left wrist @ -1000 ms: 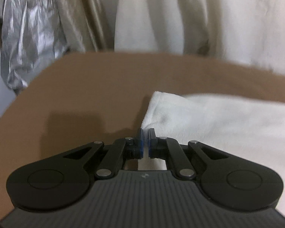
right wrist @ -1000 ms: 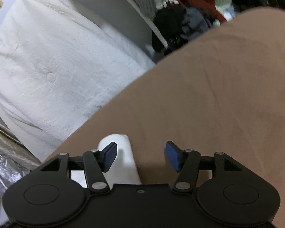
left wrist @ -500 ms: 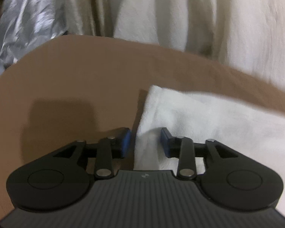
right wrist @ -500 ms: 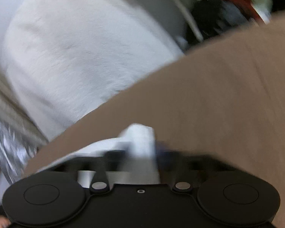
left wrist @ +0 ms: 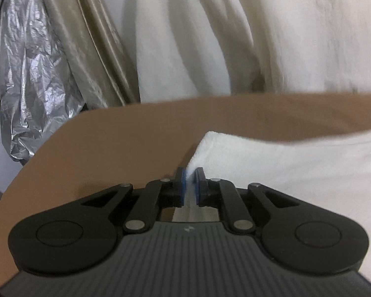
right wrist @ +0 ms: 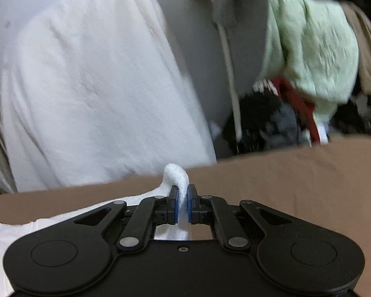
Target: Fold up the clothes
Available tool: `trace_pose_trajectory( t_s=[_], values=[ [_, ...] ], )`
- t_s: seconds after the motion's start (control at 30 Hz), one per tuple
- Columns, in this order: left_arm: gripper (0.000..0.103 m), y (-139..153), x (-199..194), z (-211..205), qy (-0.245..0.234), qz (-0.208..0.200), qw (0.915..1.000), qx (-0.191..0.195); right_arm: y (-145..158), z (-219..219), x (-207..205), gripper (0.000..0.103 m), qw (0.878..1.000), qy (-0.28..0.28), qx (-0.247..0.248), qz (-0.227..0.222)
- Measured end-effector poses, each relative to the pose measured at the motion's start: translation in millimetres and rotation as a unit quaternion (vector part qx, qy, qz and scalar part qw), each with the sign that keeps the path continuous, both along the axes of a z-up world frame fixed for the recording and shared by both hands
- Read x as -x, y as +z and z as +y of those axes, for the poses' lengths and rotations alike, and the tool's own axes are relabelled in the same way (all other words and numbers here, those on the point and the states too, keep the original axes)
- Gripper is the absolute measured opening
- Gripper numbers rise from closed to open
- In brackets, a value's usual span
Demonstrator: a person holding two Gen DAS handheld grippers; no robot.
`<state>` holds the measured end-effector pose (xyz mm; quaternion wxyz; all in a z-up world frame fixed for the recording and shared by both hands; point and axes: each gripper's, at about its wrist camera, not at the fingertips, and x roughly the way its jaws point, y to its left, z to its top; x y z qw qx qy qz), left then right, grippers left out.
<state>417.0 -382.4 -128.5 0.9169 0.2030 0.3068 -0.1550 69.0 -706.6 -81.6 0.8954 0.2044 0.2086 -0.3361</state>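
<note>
A white fluffy cloth point(left wrist: 284, 163) lies on a brown bed surface point(left wrist: 111, 148), spreading right from my left gripper point(left wrist: 191, 185). That gripper's blue pads pinch the cloth's near left edge, and its jaws are opening slightly with the cloth still between them. In the right wrist view, my right gripper point(right wrist: 183, 204) is shut on a corner of the same white cloth point(right wrist: 176, 175). The corner bulges up above the pads, lifted off the brown surface point(right wrist: 284, 173).
Behind the bed hang a crinkled silver sheet point(left wrist: 29, 61), a beige curtain point(left wrist: 86, 49) and a big white blanket point(right wrist: 86, 86). A pile of clothes point(right wrist: 309, 61), pale green, red and black, sits beyond the bed's far right edge.
The left gripper went from shut and empty to open around the cloth's edge, then closed on it. The right gripper closed on the cloth's corner, rolled level and rose.
</note>
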Motion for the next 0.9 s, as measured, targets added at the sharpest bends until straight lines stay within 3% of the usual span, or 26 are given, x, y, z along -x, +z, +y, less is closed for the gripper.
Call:
trace_pose_trajectory(
  t_s=[0.07, 0.1, 0.13, 0.17, 0.23, 0.27, 0.37, 0.47, 0.53, 0.6, 0.63, 0.67, 0.73, 0.77, 0.8, 0.83, 0.9],
  values=[
    [0.032, -17.2, -5.9, -9.3, 0.011, 0.024, 0.9985, -0.047, -27.6, -7.5, -6.4, 0.006, 0.999, -0.003, -0.020, 0.026],
    [0.036, -16.1, -3.7, -10.1, 0.010, 0.011, 0.9983, -0.056, -42.5, -10.7, -9.8, 0.007, 0.999, -0.003, -0.030, 0.039],
    [0.049, -12.1, -3.4, -8.7, 0.012, 0.002, 0.9980, -0.062, -52.6, -12.6, -11.8, 0.007, 0.998, -0.004, -0.038, 0.046],
    [0.055, -5.9, -6.0, -3.8, 0.018, 0.006, 0.9984, -0.053, -58.0, -13.2, -12.5, 0.007, 0.998, -0.007, -0.043, 0.045],
    [0.055, 9.3, -14.8, 13.3, 0.027, 0.038, 0.9989, 0.006, -52.9, -11.2, -15.5, 0.007, 0.998, -0.007, -0.035, 0.051],
    [0.055, 19.1, -20.5, 23.9, 0.030, 0.055, 0.9966, 0.053, -47.7, -9.8, -17.2, 0.007, 0.998, -0.007, -0.028, 0.055],
    [0.057, 34.0, -34.4, 43.3, 0.027, 0.086, 0.9845, 0.151, -34.9, -7.7, -18.1, 0.007, 0.998, -0.003, -0.013, 0.059],
    [0.068, 27.7, -49.8, 38.6, 0.028, 0.120, 0.9757, 0.181, -28.0, -16.0, -5.5, 0.009, 0.999, 0.012, -0.046, 0.026],
    [0.069, 13.7, -59.1, 28.6, 0.024, 0.151, 0.9730, 0.173, -29.0, -25.5, 5.5, 0.018, 0.996, 0.011, -0.088, 0.004],
    [0.066, -0.7, -59.5, 15.3, 0.017, 0.162, 0.9757, 0.147, -34.6, -38.7, 17.8, 0.037, 0.990, 0.004, -0.140, -0.009],
    [0.031, -3.5, -55.6, 9.1, 0.011, 0.147, 0.9806, 0.129, -39.3, -44.6, 22.6, 0.058, 0.986, 0.001, -0.167, -0.011],
    [0.005, -3.3, -46.7, 0.9, -0.001, 0.135, 0.9840, 0.116, -45.0, -49.8, 25.8, 0.067, 0.982, 0.005, -0.189, -0.018],
    [0.005, 7.9, -25.6, -16.5, -0.006, 0.092, 0.9922, 0.085, -58.2, -58.7, 29.1, 0.067, 0.973, 0.026, -0.225, -0.044],
    [0.005, 15.8, -13.5, -24.8, -0.012, 0.058, 0.9962, 0.064, -61.2, -60.5, 28.6, 0.058, 0.972, 0.039, -0.226, -0.048],
    [0.005, 26.3, -2.7, -29.2, -0.019, 0.014, 0.9985, 0.049, -60.9, -59.7, 26.0, 0.036, 0.975, 0.055, -0.212, -0.044],
    [0.005, 37.6, 3.7, -29.2, -0.019, -0.026, 0.9985, 0.043, -58.8, -57.5, 23.4, 0.008, 0.978, 0.067, -0.193, -0.039],
    [0.005, 57.3, 9.2, -19.8, -0.006, -0.076, 0.9946, 0.071, -43.0, -45.7, 23.3, 0.007, 0.989, 0.062, -0.126, -0.055]
  ],
)
